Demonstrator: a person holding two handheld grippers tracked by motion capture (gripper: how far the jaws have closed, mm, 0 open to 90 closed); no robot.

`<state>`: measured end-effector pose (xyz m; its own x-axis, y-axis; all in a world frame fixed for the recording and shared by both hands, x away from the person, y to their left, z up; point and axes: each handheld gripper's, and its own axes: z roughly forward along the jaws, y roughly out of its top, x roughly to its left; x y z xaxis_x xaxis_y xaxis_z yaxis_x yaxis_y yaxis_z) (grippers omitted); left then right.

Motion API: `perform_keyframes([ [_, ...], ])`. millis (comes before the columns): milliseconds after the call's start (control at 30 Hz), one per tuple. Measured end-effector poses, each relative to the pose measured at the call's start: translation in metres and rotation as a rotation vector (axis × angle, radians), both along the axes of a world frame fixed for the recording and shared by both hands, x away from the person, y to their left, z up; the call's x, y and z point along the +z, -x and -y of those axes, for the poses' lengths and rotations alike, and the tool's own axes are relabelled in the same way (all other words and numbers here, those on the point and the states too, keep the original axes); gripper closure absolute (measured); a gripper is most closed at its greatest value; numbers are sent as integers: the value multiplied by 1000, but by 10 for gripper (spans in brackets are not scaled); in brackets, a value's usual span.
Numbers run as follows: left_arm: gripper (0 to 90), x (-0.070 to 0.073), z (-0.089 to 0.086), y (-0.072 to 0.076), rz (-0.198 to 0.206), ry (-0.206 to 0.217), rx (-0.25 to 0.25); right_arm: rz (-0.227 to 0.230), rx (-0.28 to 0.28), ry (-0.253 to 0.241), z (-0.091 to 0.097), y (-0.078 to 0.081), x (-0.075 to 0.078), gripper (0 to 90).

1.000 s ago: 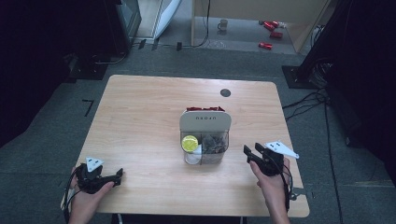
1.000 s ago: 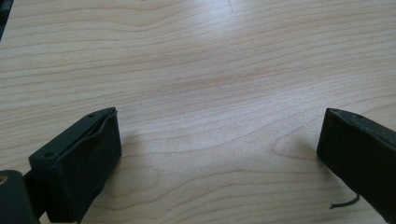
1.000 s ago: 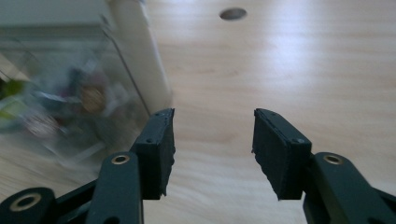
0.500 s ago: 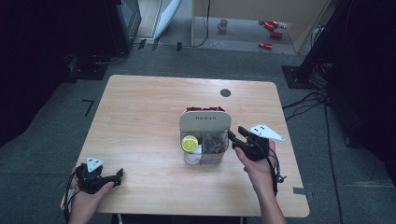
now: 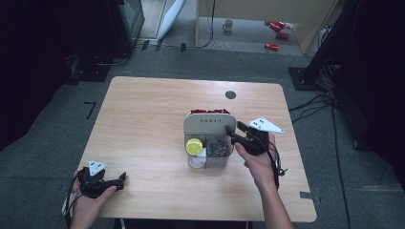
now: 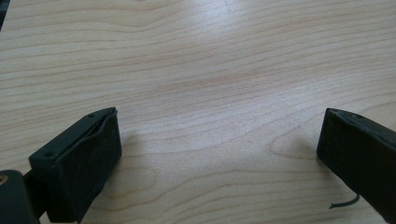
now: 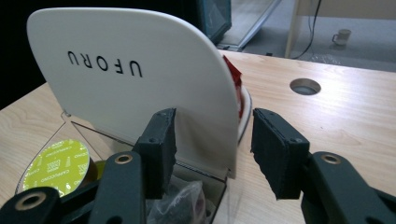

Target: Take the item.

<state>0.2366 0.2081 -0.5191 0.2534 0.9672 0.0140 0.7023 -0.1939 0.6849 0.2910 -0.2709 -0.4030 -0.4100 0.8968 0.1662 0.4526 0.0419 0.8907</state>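
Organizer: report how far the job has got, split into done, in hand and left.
Done: the right gripper is at the organizer, its jaws astride the edge of the white lid, one pad on each side, not yet pressing. In hand: lining up a grip on that lid. Left: closing on the lid and moving it. The yellow capsule and bag sit in the clear box. The left gripper rests open on the table.

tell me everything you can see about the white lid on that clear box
The white lid looks like smooth matt plastic, with a rounded top edge and dark letters reading UFORU. It stands open and upright at the back of the clear box, near the middle of the wooden table. Something red shows behind it. The right gripper has its jaws either side of the lid's edge; whether they press on it is unclear.
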Motion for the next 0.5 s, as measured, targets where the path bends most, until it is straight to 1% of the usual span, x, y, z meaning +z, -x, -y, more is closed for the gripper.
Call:
perform_keyframes([
  [100, 1, 0, 0, 0, 0, 0, 0, 4, 15, 9, -4, 0, -1, 509],
  [200, 1, 0, 0, 0, 0, 0, -1, 5, 12, 14, -6, 1, -2, 500],
  [300, 1, 0, 0, 0, 0, 2, 0, 2, 7, 7, -5, 3, -2, 500],
  [367, 1, 0, 0, 0, 0, 2, 0, 4, 6, 14, -5, 4, -2, 498],
  [500, 1, 0, 0, 0, 0, 2, 0, 2, 8, 11, -4, 7, 0, 493],
])
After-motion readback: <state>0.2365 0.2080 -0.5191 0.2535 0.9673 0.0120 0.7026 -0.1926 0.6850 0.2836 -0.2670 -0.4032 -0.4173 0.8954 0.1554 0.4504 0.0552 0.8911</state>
